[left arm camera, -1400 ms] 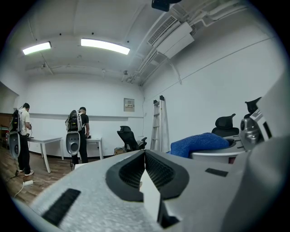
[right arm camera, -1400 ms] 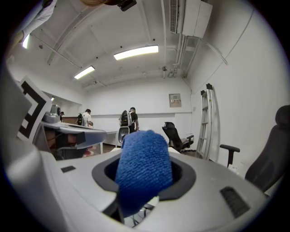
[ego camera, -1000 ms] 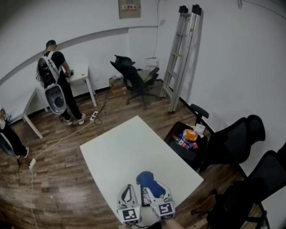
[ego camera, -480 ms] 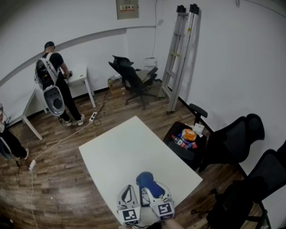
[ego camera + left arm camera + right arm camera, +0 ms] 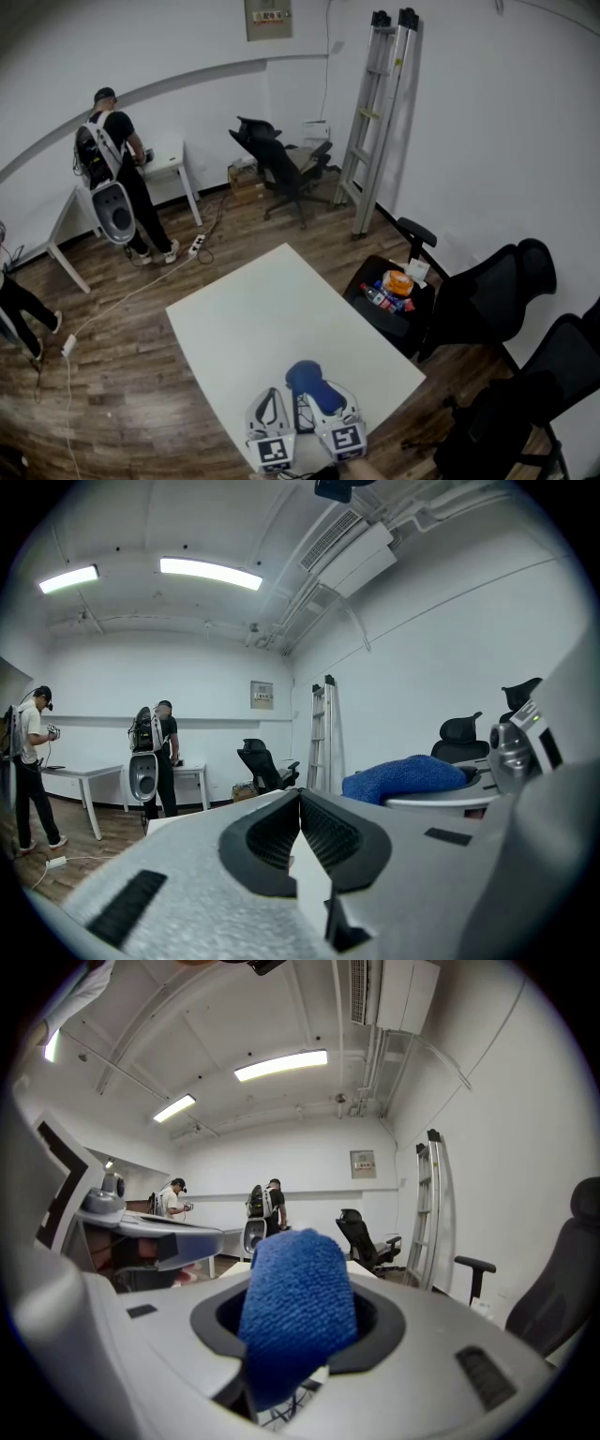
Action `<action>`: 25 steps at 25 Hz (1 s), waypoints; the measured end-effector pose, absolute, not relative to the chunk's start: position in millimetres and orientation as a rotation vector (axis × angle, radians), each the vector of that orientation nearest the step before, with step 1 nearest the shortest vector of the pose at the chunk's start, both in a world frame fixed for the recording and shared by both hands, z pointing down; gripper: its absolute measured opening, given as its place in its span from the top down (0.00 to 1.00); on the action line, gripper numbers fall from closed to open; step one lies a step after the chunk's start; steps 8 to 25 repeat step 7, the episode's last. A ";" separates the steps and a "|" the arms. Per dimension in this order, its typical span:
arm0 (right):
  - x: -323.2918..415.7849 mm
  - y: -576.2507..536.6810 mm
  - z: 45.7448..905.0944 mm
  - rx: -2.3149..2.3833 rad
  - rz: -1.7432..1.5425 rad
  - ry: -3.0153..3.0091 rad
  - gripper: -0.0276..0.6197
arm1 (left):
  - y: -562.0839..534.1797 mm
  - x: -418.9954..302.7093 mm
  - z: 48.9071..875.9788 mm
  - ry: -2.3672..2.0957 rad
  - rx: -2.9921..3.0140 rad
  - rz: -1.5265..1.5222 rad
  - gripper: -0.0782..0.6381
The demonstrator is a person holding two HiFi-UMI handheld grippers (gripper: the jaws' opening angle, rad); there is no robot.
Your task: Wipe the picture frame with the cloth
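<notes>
Pinching the blue cloth by its near end, the right gripper has its jaws clamped on the fabric, so a padded wad stands proud of the tips; that reads as a wiping face held ready. The left gripper sits just beside it on the left, jaws together tip to tip with nothing plainly between them; a pale sliver in the gap behind the tips may only be the table. Both rest low at the near edge of that white table, side by side, probably so the cloth is steady and the other tool is free to brace whatever gets wiped. The cloth's long axis runs near to far along the right gripper's jaws, leaning a little left in the head view; its rounded free end points far and slightly upward. The picture frame I cannot find for certain; a thin dark edge between the two grippers, and some pale line-marked surface under the cloth in the right gripper view, might be it, but neither is clear; by my judgement wiping is not yet under way.
</notes>
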State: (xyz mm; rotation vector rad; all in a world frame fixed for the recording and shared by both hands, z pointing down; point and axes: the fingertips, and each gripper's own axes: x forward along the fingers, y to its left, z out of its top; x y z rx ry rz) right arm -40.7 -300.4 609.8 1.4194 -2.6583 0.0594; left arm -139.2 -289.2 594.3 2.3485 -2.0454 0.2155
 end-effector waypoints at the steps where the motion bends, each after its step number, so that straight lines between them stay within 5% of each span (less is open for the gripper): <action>1: -40.6 -300.2 610.0 1.416 0.054 -2.658 0.71 | -289.0 -138.8 594.7 -2.045 2.348 0.210 0.89; 25: -35.9 -299.8 607.2 1.416 0.064 -2.652 0.71 | -287.6 -134.8 600.4 -2.048 2.343 0.269 0.89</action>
